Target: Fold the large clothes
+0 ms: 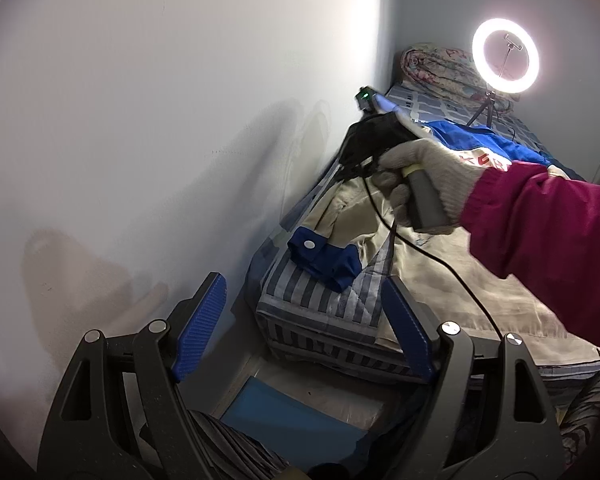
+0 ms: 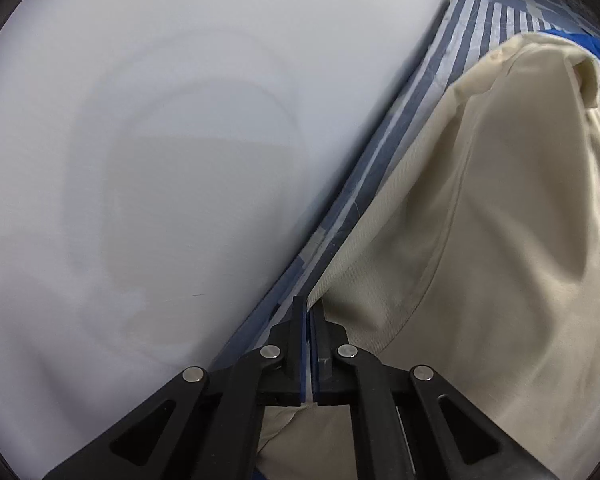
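Right tool [image 2: 309, 308] clamped on beige garment [image 2: 480, 220] | left tool [image 1: 304, 320] agape, empty

The bed [image 1: 320, 312] stands with one long edge against the wall and carries a blue-and-white striped cover. A beige garment [image 1: 440, 280] lies spread over its near end, a blue cuff [image 1: 324, 258] resting near the near corner. A rolled floral quilt [image 1: 440, 68] and a ring light tripod [image 1: 486, 110] occupy the far end.
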